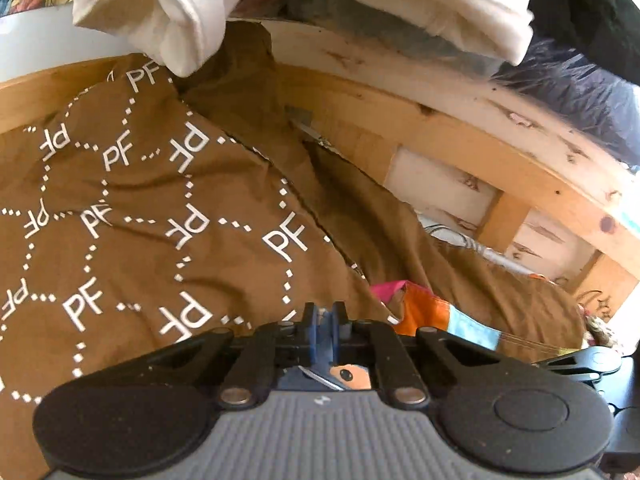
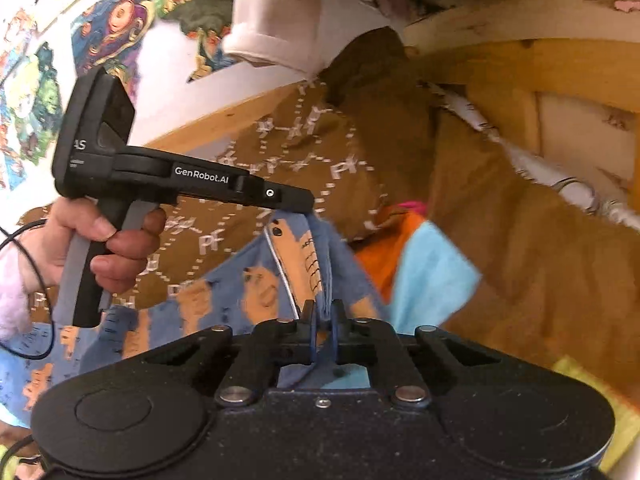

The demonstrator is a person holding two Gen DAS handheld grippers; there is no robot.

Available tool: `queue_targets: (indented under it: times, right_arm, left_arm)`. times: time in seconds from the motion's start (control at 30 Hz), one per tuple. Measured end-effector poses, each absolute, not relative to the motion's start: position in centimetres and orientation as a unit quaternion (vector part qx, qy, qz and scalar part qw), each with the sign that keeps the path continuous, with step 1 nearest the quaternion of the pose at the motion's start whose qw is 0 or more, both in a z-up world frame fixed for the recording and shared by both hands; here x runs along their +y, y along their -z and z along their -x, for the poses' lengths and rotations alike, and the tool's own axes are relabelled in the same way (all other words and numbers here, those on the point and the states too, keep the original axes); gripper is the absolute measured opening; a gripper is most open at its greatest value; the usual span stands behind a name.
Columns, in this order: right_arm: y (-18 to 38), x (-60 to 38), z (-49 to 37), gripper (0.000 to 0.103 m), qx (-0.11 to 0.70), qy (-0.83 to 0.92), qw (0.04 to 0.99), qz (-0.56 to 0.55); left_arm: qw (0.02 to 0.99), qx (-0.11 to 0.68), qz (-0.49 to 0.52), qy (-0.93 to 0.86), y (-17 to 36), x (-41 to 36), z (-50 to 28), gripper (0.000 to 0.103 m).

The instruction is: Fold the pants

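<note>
**Both claws clamped on blue patterned pants over brown PF bedding**

Left claw [image 1: 325, 314]: fingers pressed together, blue fabric pinched between them. Right claw [image 2: 325, 314]: also squeezed together on a fold of the same blue cloth.

Pants [image 2: 256, 280]: blue with tan animal print and a thin white cord line, bunched and lifted. They hang between the two claws, above the brown cover [image 1: 160, 208]. In the right wrist view the left claw [image 2: 294, 206] grips the upper edge of the pants, and the person's left hand [image 2: 100, 248] wraps its handle, a black cable trailing from it.

The brown cover has a white dotted hexagon pattern with PF letters and lies crumpled against the wooden frame [image 1: 460, 136]. An orange, pink and light blue cloth [image 2: 420, 268] sits on the cover, just beside the pants. A white garment [image 1: 168, 20] hangs over the top of the wooden frame. Colourful pictures [image 2: 112, 32] are on the white wall beyond the frame.
</note>
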State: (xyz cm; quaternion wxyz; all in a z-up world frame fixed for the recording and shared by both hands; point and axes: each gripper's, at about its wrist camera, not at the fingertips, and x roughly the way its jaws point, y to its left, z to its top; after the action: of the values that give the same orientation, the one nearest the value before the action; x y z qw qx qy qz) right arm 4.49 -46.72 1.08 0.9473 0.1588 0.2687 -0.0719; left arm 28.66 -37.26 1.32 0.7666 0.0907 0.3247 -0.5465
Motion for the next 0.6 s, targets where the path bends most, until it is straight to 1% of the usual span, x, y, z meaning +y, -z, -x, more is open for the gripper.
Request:
queue_targets:
  times: [0.1, 0.2, 0.23, 0.27, 0.33, 0.37, 0.4, 0.43, 0.47, 0.5, 0.53, 0.57, 0.6]
  right_arm:
    - [-0.8, -47.6, -4.9, 0.006, 0.281, 0.093, 0.943, -0.151]
    - [-0.7, -47.8, -5.1, 0.006, 0.283, 0.102, 0.943, -0.141]
    - [-0.6, -47.8, -5.2, 0.006, 0.285, 0.102, 0.943, -0.135]
    - [-0.5, -47.6, -5.4, 0.007, 0.289, 0.101, 0.943, -0.129]
    - [-0.4, -47.3, -5.6, 0.01, 0.298, 0.098, 0.943, -0.111]
    - [-0.4, -47.1, -5.6, 0.015, 0.296, 0.097, 0.944, -0.106]
    - [-0.6, -46.9, -5.5, 0.025, 0.295, 0.098, 0.945, -0.1]
    - [-0.7, -46.8, -5.4, 0.031, 0.293, 0.1, 0.946, -0.092]
    - [-0.8, -46.4, -5.2, 0.041, 0.29, 0.102, 0.948, -0.081]
    - [-1.0, -46.1, -5.1, 0.046, 0.286, 0.101, 0.95, -0.069]
    - [-1.1, -45.7, -5.0, 0.049, 0.284, 0.103, 0.952, -0.053]
    - [-1.2, -45.3, -4.9, 0.055, 0.282, 0.104, 0.953, -0.036]
    - [-1.3, -44.8, -5.0, 0.06, 0.281, 0.102, 0.954, -0.016]
  left_arm:
    - [0.774, 0.324, -0.093, 0.536, -0.1, -38.2, -28.4, 0.008]
    - [0.778, 0.331, -0.074, 0.529, 0.3, -38.5, -28.6, 0.008]
    - [0.779, 0.333, -0.072, 0.526, 0.4, -38.5, -28.7, 0.009]
    - [0.78, 0.335, -0.073, 0.523, 0.5, -38.4, -28.7, 0.014]
    - [0.784, 0.336, -0.075, 0.517, 0.3, -38.2, -28.8, 0.025]
    - [0.787, 0.336, -0.075, 0.512, 0.2, -38.0, -28.7, 0.043]
    - [0.791, 0.333, -0.074, 0.509, -0.1, -37.6, -28.5, 0.066]
    - [0.797, 0.324, -0.072, 0.505, -0.4, -37.1, -28.2, 0.074]
    - [0.807, 0.308, -0.07, 0.499, -0.8, -36.2, -27.8, 0.083]
    - [0.815, 0.294, -0.072, 0.494, -1.1, -35.5, -27.3, 0.086]
    - [0.822, 0.281, -0.078, 0.489, -1.4, -34.6, -26.8, 0.086]
    - [0.83, 0.272, -0.085, 0.48, -1.6, -33.7, -26.3, 0.088]
    - [0.838, 0.264, -0.096, 0.467, -1.7, -32.8, -25.8, 0.092]
